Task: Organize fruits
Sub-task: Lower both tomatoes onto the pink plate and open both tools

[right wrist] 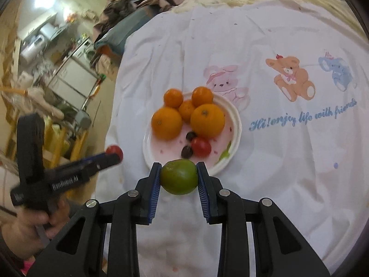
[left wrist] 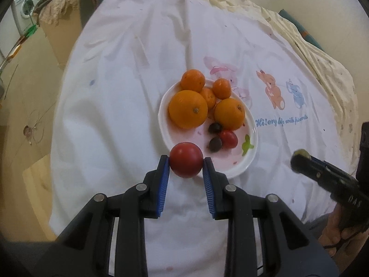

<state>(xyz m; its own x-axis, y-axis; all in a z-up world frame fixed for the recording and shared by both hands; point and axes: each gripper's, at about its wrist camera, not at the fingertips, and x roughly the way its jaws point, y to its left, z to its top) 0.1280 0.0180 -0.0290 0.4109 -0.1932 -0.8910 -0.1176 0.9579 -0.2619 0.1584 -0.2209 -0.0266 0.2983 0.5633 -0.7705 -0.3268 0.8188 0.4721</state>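
My left gripper [left wrist: 186, 161] is shut on a red tomato [left wrist: 186, 159] and holds it above the near rim of a white plate [left wrist: 250, 159]. My right gripper [right wrist: 178, 173] is shut on a green fruit [right wrist: 179, 176] just before the same plate [right wrist: 235, 115]. The plate holds several oranges [left wrist: 188, 109] [right wrist: 207, 120], a small red tomato [left wrist: 228, 139] [right wrist: 201, 147] and two dark grapes [left wrist: 215, 144] [right wrist: 186, 151]. The right gripper [left wrist: 299, 159] also shows at the right of the left wrist view, the left gripper [right wrist: 114, 154] at the left of the right wrist view.
The plate sits on a white cloth [left wrist: 138, 92] printed with cartoon animals [right wrist: 291, 78] and blue lettering. The cloth's left edge drops to the floor [left wrist: 27, 115]. A washing machine [left wrist: 25, 7] and cluttered shelves [right wrist: 69, 69] stand at the far left.
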